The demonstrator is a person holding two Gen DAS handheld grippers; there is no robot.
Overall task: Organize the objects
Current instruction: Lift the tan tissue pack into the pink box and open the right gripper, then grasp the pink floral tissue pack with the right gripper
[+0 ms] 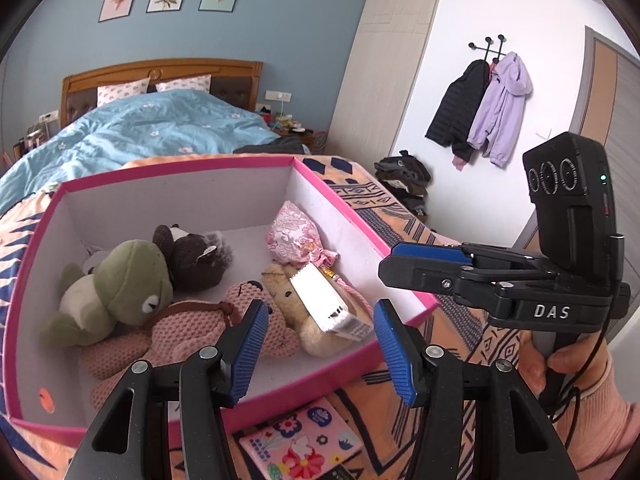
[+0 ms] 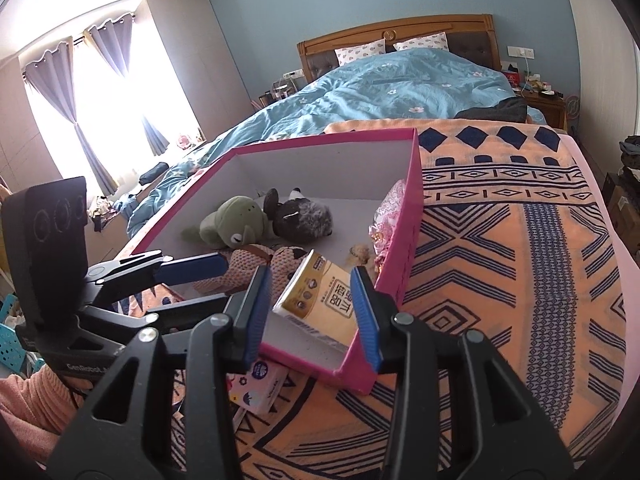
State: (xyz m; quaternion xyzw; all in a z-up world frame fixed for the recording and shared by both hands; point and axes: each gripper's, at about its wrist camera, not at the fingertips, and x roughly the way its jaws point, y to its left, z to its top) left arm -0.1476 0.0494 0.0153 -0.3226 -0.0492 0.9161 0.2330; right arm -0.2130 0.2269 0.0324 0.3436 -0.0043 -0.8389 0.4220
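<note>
We judge the tissue pack (image 2: 320, 300) just dropped into the pink box (image 1: 360, 220), at its near right corner atop the plush toys. Both the left gripper (image 1: 320, 344) and right gripper (image 2: 312, 312) hover spread, pinching nothing. Next comes the flowered tissue pack (image 1: 304, 440) lying outside on the blanket (image 2: 500, 280), against the box's near edge.

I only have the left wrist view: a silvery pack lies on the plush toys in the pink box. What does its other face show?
Observer: In the right wrist view the pack has a yellow face with printed characters.
Reviewer: Is the right gripper clamping it?
Observer: It doesn't look like it. The pack sits between the fingers in that view, but a gap shows beside one pad.
Reviewer: What lights the room?
Observer: A bright curtained window, out of your frame.
</note>
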